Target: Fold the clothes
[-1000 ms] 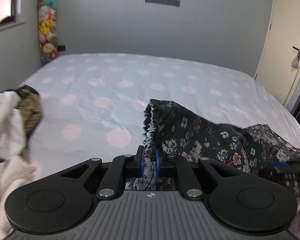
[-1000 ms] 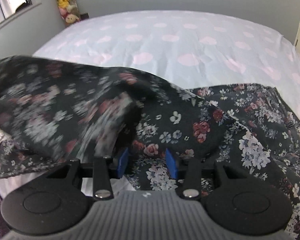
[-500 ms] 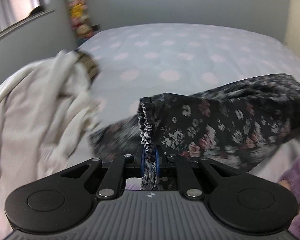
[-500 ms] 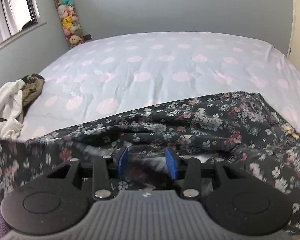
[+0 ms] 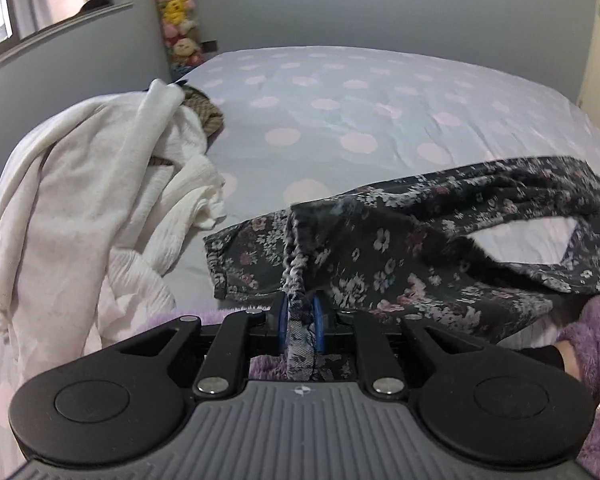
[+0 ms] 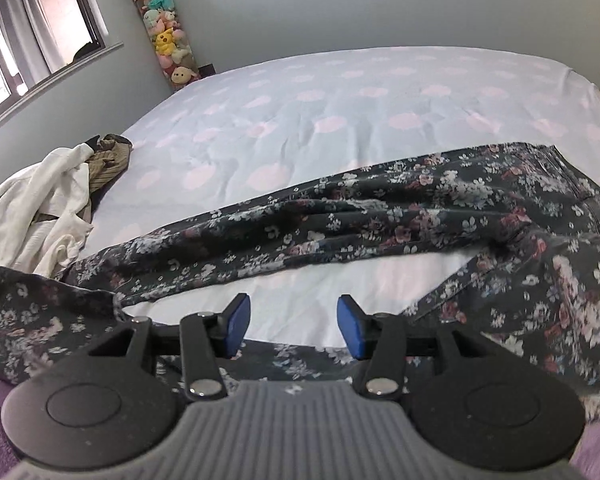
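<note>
A dark floral garment (image 5: 400, 248) with a gathered elastic edge lies stretched across the near part of the bed. My left gripper (image 5: 300, 320) still pinches that gathered edge between its blue pads, though its jaws are opening. In the right wrist view the same floral garment (image 6: 380, 216) runs in a band from left to right and also lies under the tool. My right gripper (image 6: 292, 326) hovers over it with its jaws opening. Nothing is between its pads; bare sheet shows through the gap.
A heap of white clothes (image 5: 80, 208) with a brown garment (image 5: 206, 114) sits at the bed's left edge, also visible as the white clothes (image 6: 32, 216). The dotted bed sheet (image 6: 340, 100) stretches far behind. A purple sleeve (image 5: 592, 332) is at the right. Plush toys (image 6: 164, 36) hang in the corner.
The left gripper has swung left toward the white heap, keeping the gathered edge. The floral fabric has dropped flat onto the bed. The right gripper's pads have spread wider and now show bare sheet.
</note>
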Demonstrator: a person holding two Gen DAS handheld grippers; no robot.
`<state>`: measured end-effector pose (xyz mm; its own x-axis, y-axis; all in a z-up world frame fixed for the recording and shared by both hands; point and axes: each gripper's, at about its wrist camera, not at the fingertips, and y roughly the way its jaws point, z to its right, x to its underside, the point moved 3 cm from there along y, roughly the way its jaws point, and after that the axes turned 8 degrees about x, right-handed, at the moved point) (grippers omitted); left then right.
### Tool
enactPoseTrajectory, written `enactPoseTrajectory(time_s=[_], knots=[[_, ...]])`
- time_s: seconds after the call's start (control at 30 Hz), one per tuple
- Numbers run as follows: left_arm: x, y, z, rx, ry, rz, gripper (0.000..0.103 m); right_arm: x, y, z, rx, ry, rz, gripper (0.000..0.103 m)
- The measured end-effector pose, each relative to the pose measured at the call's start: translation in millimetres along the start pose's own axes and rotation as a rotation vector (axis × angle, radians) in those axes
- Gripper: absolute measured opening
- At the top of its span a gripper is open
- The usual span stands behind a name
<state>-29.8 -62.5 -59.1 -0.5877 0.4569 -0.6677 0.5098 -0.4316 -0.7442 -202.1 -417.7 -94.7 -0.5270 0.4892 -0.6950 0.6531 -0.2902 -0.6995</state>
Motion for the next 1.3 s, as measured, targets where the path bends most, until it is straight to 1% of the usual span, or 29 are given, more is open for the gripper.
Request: enactPoseTrajectory(time_s=[0.1,0.17,0.2,0.27,0.3,0.33,0.37,0.43,0.5,0.57,0.73,0.87,0.93,0.97,1.0,1.03,1.1,1.17,1.27,1.3], knots=[[-1.0,-0.9,3.4,-0.014,0.014,0.003,0.014,9.2,-5.0,4.9,-0.015,0.034,-0.007,0.053],[-2.1,0.0,6.0,-0.032,0.009,0.005,0.021,13.5,-4.4,4.0,-0.029,0.039,-0.022,0.053],[-3.5,1.4,9.3,-0.052,0.017,0.004,0.023,14.4,-2.8,1.2,-0.035,0.026,-0.03,0.053],[-7.9,3.4,19.1,-0.083,0.063,0.015,0.03,15.1,2.7,-9.1,-0.057,-0.012,-0.048,0.054],[-10.9,4.8,25.1,-0.083,0.088,0.023,0.033,15.6,6.6,-16.2,-0.072,-0.035,-0.059,0.054],[-14.2,7.4,30.0,-0.07,0.102,0.028,0.039,16.1,10.6,-23.2,-0.087,-0.058,-0.071,0.054],[-17.5,10.1,34.7,-0.056,0.116,0.031,0.042,16.6,14.5,-30.7,-0.102,-0.082,-0.083,0.054],[-23.0,16.5,44.6,-0.03,0.141,0.035,0.042,17.3,21.0,-48.3,-0.128,-0.141,-0.104,0.055],[-28.3,23.7,53.5,-0.007,0.167,0.039,0.042,17.3,26.4,-66.0,-0.154,-0.196,-0.119,0.059],[-33.1,32.9,61.0,0.013,0.19,0.036,0.042,18.2,32.1,-81.2,-0.18,-0.241,-0.132,0.06],[-38.0,62.1,67.2,0.046,0.238,-0.027,0.042,25.6,55.3,-115.4,-0.207,-0.35,-0.19,0.06],[-36.8,79.6,67.7,0.062,0.262,-0.068,0.044,34.3,79.1,-134.1,-0.194,-0.428,-0.247,0.06],[-35.6,85.0,67.0,0.074,0.273,-0.08,0.046,39.5,92.4,-138.9,-0.179,-0.453,-0.277,0.056],[-35.3,87.3,66.5,0.082,0.282,-0.086,0.046,41.2,97.2,-138.8,-0.175,-0.46,-0.289,0.043],[-35.4,89.6,65.7,0.09,0.29,-0.093,0.046,42.7,101.9,-139.7,-0.174,-0.466,-0.298,0.022],[-35.7,91.8,64.7,0.099,0.296,-0.099,0.046,43.9,106.0,-140.5,-0.173,-0.471,-0.305,0.015],[-37.8,95.4,62.3,0.123,0.308,-0.106,0.046,42.5,108.2,-140.9,-0.172,-0.472,-0.304,0.007],[-40.2,97.6,60.2,0.164,0.328,-0.108,0.048,37.4,102.7,-141.2,-0.179,-0.484,-0.285,0.004],[-42.8,97.3,58.0,0.239,0.403,-0.11,0.053,27.3,85.3,-139.4,-0.204,-0.504,-0.256,0.004],[-42.9,97.3,57.6,0.26,0.437,-0.113,0.053,23.9,78.7,-138.7,-0.214,-0.511,-0.247,0.004]])
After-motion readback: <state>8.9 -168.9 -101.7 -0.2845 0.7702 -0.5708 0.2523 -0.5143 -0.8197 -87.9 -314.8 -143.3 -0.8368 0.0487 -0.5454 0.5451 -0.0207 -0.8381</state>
